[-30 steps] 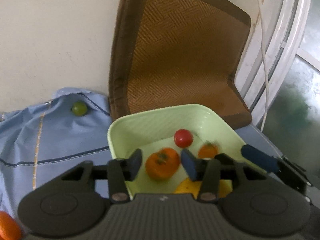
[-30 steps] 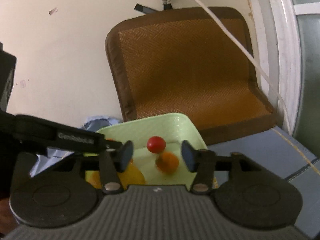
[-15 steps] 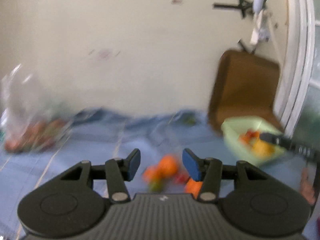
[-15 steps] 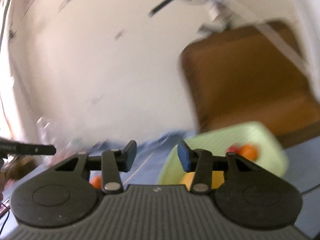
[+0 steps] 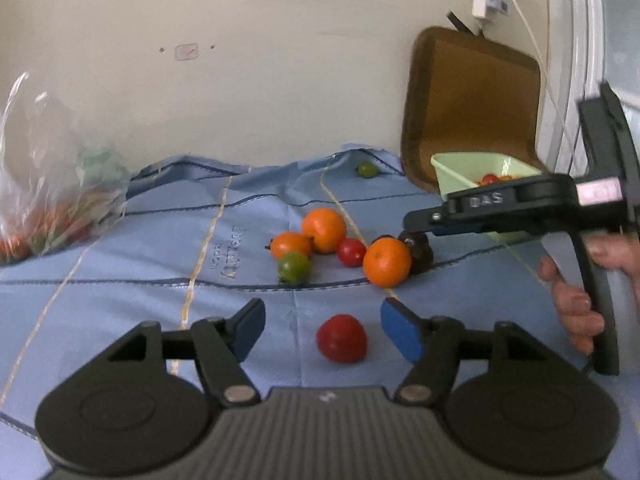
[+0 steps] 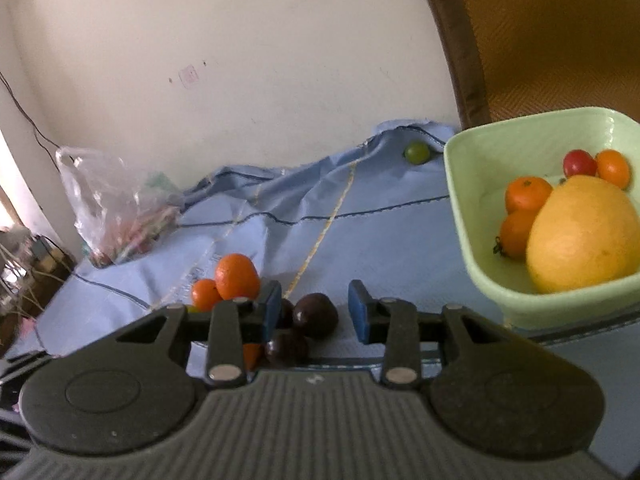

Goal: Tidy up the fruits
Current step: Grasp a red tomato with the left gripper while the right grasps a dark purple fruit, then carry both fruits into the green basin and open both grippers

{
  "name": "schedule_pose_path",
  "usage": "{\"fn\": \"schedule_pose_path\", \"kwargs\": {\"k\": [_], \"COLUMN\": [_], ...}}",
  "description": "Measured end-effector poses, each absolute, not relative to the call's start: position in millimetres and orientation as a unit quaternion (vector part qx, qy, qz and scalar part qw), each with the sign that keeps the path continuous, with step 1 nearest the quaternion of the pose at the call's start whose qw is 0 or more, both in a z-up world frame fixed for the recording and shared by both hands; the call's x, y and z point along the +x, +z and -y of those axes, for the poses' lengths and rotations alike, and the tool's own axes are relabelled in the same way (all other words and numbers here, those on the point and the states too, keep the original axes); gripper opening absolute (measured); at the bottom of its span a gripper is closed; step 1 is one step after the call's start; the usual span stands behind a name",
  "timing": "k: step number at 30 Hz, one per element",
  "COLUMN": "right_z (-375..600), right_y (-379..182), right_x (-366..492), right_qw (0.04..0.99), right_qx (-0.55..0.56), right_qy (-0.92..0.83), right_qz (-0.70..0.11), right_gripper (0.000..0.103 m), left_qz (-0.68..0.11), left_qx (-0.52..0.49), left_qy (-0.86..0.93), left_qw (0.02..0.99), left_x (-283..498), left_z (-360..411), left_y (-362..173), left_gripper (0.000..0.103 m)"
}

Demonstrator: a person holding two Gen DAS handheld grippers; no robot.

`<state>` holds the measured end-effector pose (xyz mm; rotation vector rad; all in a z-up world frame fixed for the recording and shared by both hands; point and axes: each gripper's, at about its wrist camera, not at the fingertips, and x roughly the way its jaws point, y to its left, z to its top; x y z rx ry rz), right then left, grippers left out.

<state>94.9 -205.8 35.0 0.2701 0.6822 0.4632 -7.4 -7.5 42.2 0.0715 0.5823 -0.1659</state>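
Observation:
My left gripper (image 5: 324, 330) hovers low over the blue cloth (image 5: 160, 248), its jaws opening. A red tomato (image 5: 342, 338) lies between the blue pads, untouched. Beyond it sits a cluster: two oranges (image 5: 323, 229), an orange tomato (image 5: 291, 245), a green tomato (image 5: 294, 267), a small red tomato (image 5: 351, 252) and dark fruits (image 5: 420, 250). My right gripper (image 6: 315, 314) points at those dark fruits (image 6: 316, 314), pads apart and clear of them. The green bowl (image 6: 460, 184) at the right holds a big yellow fruit (image 6: 584, 232), oranges and a cherry tomato.
A clear plastic bag (image 5: 52, 200) of produce lies at the left by the wall. A lone green fruit (image 5: 367, 169) rests at the cloth's far edge. A brown cushion (image 5: 472, 108) leans behind the bowl. A person's hand (image 5: 576, 300) grips the right tool.
Both views have swung left from the bowl to the loose fruit on the cloth. The left jaws have widened around the red tomato. The right jaws have narrowed.

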Motion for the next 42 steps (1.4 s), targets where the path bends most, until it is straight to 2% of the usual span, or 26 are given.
{"fn": "schedule_pose_path", "kwargs": {"k": [4, 7, 8, 9, 12, 16, 24, 32, 34, 36, 39, 42], "right_z": [206.9, 211.7, 213.6, 218.6, 229.1, 241.1, 249.8, 250.9, 250.2, 248.3, 246.7, 250.5], "right_y": [28.2, 29.7, 30.8, 32.7, 39.5, 47.9, 45.9, 35.3, 34.3, 34.0, 33.9, 35.9], "right_x": [99.0, 95.7, 93.6, 88.8, 72.5, 37.9, -22.4, -22.2, -23.8, -23.7, -24.4, -23.8], "right_qw": [0.897, 0.898, 0.9, 0.903, 0.912, 0.918, 0.921, 0.92, 0.918, 0.917, 0.916, 0.921], "right_qx": [0.146, 0.157, 0.158, 0.16, 0.159, 0.135, 0.062, 0.057, 0.053, 0.048, 0.044, 0.05], "right_qy": [0.23, 0.225, 0.218, 0.212, 0.208, 0.219, 0.239, 0.243, 0.249, 0.254, 0.261, 0.254], "right_qz": [-0.348, -0.344, -0.342, -0.336, -0.316, -0.301, -0.302, -0.301, -0.303, -0.305, -0.302, -0.291], "right_gripper": [0.039, 0.027, 0.027, 0.027, 0.027, 0.027, 0.028, 0.032, 0.032, 0.032, 0.028, 0.028], "left_qz": [-0.3, -0.319, -0.321, -0.318, -0.315, -0.323, -0.323, -0.321, -0.322, -0.321, -0.324, -0.327], "left_qx": [0.045, 0.043, 0.038, 0.036, 0.038, -0.007, 0.016, 0.057, 0.063, 0.064, 0.059, 0.047], "left_qy": [-0.072, -0.082, -0.092, -0.099, -0.104, -0.145, -0.209, -0.194, -0.192, -0.187, -0.192, -0.204], "left_qw": [0.95, 0.943, 0.942, 0.942, 0.942, 0.935, 0.923, 0.925, 0.925, 0.926, 0.924, 0.921], "left_x": [-5.0, -3.7, -4.2, -5.7, -8.3, -9.8, -16.0, -15.3, -13.5, -13.3, -10.2, 0.5], "left_z": [13.9, 14.9, 15.2, 16.2, 19.2, 17.8, 64.2, 85.8, 86.1, 87.1, 88.5, 92.2], "left_y": [35.1, 25.0, 24.7, 25.8, 25.1, 28.2, 30.7, 27.6, 27.5, 27.9, 29.6, 37.5], "left_gripper": [0.061, 0.046, 0.034, 0.03, 0.03, 0.03, 0.03, 0.035, 0.035, 0.03, 0.03, 0.03]}}
